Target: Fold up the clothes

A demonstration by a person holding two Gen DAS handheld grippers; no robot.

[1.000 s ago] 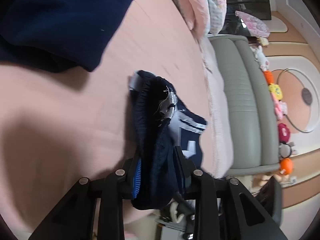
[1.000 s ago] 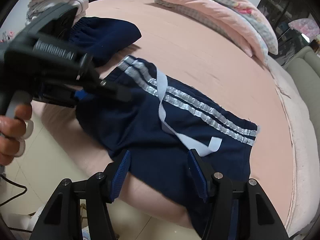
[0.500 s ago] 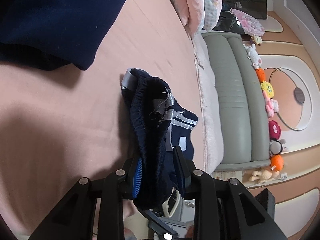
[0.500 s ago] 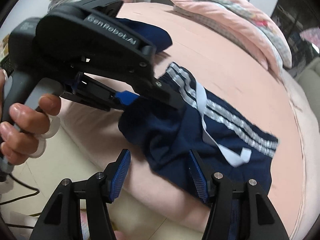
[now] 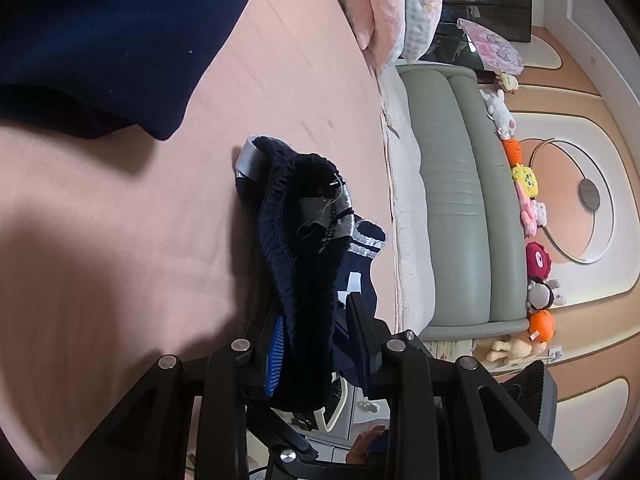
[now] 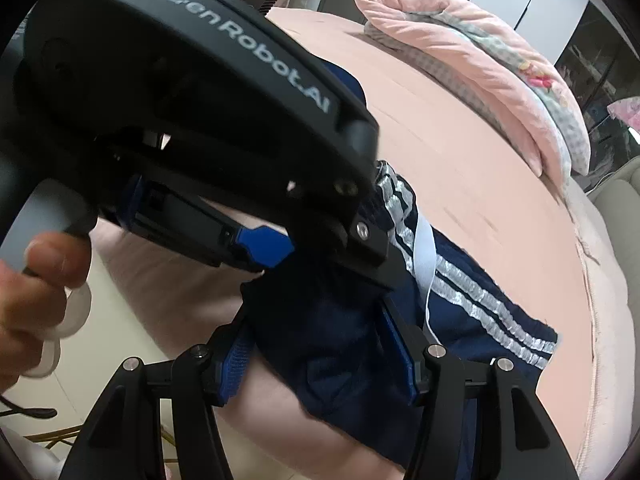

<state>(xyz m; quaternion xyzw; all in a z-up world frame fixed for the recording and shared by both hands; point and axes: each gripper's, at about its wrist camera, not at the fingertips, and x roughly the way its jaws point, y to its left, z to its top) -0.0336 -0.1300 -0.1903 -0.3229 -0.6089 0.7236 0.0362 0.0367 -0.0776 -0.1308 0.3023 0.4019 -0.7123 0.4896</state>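
— What has your left hand-held gripper point(image 5: 316, 340) got?
— It's clamped on the waistband of the navy shorts point(image 6: 460, 304); they trail ahead across the pink bed point(image 5: 120, 240).
— And the right hand-held gripper point(image 6: 324, 356)?
— Jaws wide apart, straddling the shorts' edge, gripping nothing.

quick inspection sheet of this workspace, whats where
surface: pink bed, sheet mostly flat.
job's things: navy shorts with silver side stripes and white drawstring, at the bed's near edge; second navy garment further back.
clutter: folded pink quilt at the far end.
grippers: left tool shut on the shorts' waistband; right tool open, the shorts' edge between its fingers.
cables: dark cable on the floor.
surroundings: grey-green sofa, plush toys.
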